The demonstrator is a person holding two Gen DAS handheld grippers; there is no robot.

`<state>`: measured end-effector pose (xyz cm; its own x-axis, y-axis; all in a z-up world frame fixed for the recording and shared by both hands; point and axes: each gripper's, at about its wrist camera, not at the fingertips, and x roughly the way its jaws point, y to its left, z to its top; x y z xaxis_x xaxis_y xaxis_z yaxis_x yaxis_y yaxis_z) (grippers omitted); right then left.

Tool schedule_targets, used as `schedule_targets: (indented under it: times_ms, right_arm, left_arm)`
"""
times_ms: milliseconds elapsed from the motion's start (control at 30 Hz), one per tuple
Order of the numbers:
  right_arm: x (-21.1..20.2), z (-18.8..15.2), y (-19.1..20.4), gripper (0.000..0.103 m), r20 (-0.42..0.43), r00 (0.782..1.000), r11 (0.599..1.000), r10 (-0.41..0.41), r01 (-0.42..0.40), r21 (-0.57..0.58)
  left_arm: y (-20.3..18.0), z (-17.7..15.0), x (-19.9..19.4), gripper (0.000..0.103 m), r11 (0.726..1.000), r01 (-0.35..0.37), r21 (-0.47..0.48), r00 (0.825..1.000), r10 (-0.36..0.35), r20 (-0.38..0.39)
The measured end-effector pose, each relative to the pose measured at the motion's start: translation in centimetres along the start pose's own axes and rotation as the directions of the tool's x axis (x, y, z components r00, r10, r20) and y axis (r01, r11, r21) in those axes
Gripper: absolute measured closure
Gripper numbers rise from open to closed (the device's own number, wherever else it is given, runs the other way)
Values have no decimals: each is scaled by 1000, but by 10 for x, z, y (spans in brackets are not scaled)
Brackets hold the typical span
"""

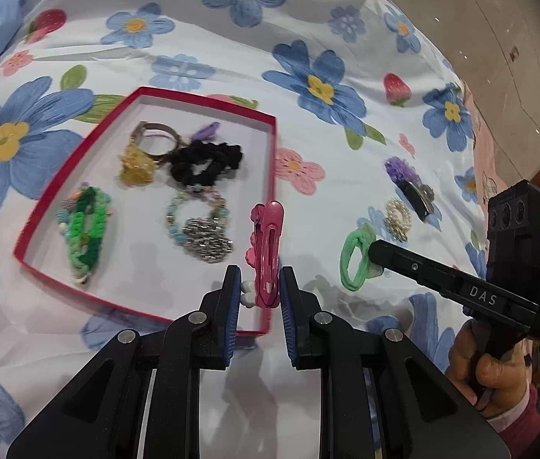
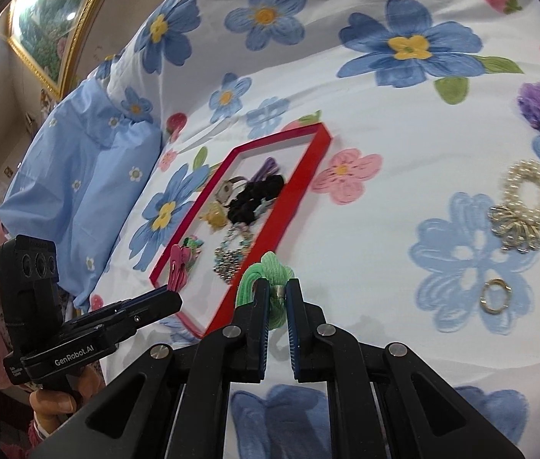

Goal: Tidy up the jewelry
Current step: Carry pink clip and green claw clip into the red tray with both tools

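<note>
pink clip (image 1: pixel 266 252) between fingers (image 1: pixel 231 290) (clamped)

Glossy pink plastic clip (image 1: pixel 267 252), matt green cloth band (image 2: pixel 266 267), cotton sheet (image 1: pixel 346 19)

A flower-print bedsheet (image 1: pixel 231 57) carries a red tray (image 1: pixel 147 308), pearl band (image 2: pixel 530 191), gold ring (image 2: pixel 493 296) — and purple clip (image 1: pixel 409 179).

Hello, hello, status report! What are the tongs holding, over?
Left tongs shut on pink clip, over red tray. Right tongs shut on green band, beside tray. Nothing blocking. Over.
</note>
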<state>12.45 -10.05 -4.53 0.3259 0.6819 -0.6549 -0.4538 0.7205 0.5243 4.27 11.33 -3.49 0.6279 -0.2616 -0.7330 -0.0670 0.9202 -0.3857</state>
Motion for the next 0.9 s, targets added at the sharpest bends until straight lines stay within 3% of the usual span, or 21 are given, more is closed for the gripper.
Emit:
schedule_targets:
  times_ms: [333, 567, 900]
  right_arm:
    - [28, 10, 32, 95, -31, 999, 998, 30, -31, -49]
    - [55, 15, 55, 95, -69, 997, 994, 43, -49, -96]
    - [99, 24, 64, 95, -139, 990, 990, -13, -7, -142]
  left_arm:
    - [42, 5, -13, 85, 997, -52, -59, 998, 53, 19]
    - [69, 14, -8, 85, 993, -80, -84, 997, 79, -10]
    - [86, 20, 13, 85, 989, -133, -65, 990, 129, -65]
